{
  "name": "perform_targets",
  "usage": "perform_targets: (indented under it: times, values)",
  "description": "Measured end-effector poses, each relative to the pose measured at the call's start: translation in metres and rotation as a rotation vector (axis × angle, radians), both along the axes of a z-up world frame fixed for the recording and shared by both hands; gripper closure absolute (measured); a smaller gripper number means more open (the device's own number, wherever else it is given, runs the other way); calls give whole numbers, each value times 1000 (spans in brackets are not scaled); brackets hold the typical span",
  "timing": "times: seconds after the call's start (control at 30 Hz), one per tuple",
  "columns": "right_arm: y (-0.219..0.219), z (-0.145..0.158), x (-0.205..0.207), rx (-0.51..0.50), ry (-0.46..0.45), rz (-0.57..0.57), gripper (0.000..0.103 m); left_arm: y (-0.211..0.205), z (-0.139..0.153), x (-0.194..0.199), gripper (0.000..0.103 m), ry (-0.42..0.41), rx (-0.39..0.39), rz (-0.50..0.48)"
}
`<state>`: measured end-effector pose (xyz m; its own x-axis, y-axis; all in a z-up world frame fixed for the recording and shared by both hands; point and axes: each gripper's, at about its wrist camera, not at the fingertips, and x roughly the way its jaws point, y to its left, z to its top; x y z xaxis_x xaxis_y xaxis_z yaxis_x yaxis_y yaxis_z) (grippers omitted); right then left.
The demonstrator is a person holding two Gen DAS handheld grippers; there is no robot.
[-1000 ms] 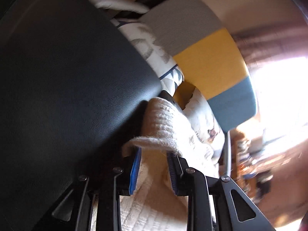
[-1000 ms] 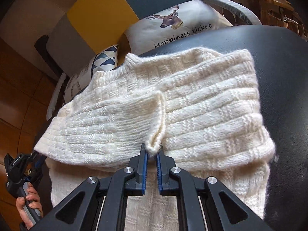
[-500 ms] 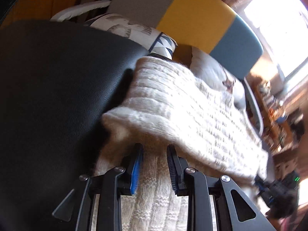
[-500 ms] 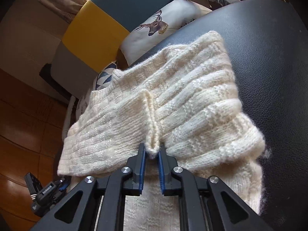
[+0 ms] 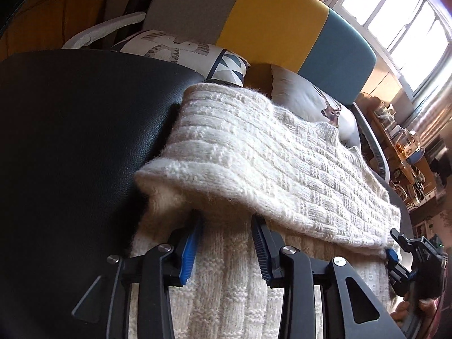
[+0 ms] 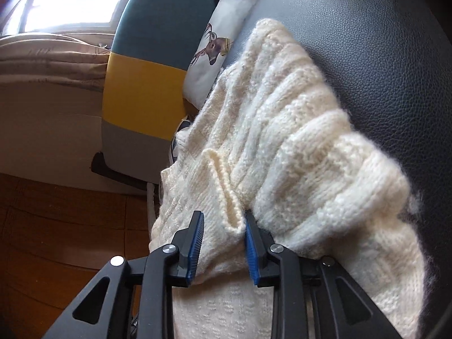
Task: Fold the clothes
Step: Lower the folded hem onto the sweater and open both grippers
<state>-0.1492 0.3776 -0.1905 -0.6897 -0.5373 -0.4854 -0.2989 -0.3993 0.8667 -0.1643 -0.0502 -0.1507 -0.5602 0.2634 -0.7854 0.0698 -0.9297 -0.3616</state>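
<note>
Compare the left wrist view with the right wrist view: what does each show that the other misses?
Left only: the other tongs at the sweater's far edge, a patterned cushion, and cluttered shelves. Right only: the wood floor and a knit flap lying between the open right tongs. Both: the cream sweater folded over on the black seat, the deer cushion, and the open left tongs.

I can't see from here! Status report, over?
Left gripper open, right gripper open. Cream sweater folded over on black seat. Nothing blocking.
</note>
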Motion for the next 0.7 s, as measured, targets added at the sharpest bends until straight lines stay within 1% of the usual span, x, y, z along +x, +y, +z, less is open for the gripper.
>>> perform_targets:
  times: [0.07, 0.1, 0.13, 0.17, 0.2, 0.3, 0.37, 0.43, 0.47, 0.5, 0.53, 0.57, 0.63, 0.67, 0.7]
  values:
    - [-5, 0, -2, 18, -5, 16, 76, -1, -1, 1, 63, 5, 16, 5]
    - [-4, -1, -3, 10, -11, 20, 76, -2, -1, 1, 62, 7, 24, 11]
    - [-2, -4, -4, -4, -27, 11, 79, -1, -2, 1, 62, 10, 29, 15]
    - [-2, -5, -5, 6, -58, 3, 90, -1, -2, 1, 61, 12, 28, 18]
    - [-4, 0, -6, 60, -71, 12, 97, 0, -1, 1, 61, 13, 25, 19]
    - [-21, 31, -15, 281, -68, 73, 96, 2, -1, 3, 61, 22, 23, 21]
    - [-30, 62, -22, 403, -14, 95, 96, 2, -2, 4, 61, 31, 25, 21]
    - [-34, 100, -22, 504, 76, 78, 96, 2, -2, 5, 61, 39, 26, 15]
    - [-34, 114, -25, 568, 101, 70, 96, 1, -2, 5, 60, 43, 36, 15]
    - [-35, 120, -27, 643, 87, 71, 96, 0, -3, 6, 59, 48, 53, 18]
    - [-33, 116, -31, 686, 51, 87, 96, -1, -3, 6, 57, 52, 68, 21]
    - [-29, 104, -33, 686, 6, 106, 96, -2, -3, 6, 54, 53, 81, 23]
    - [-20, 74, -33, 659, -81, 129, 96, -5, -4, 6, 53, 52, 123, 23]
    - [-15, 57, -30, 636, -113, 129, 96, -9, -3, 5, 49, 45, 171, 16]
    - [-12, 45, -24, 619, -127, 125, 96, -12, -3, 5, 40, 39, 220, 8]
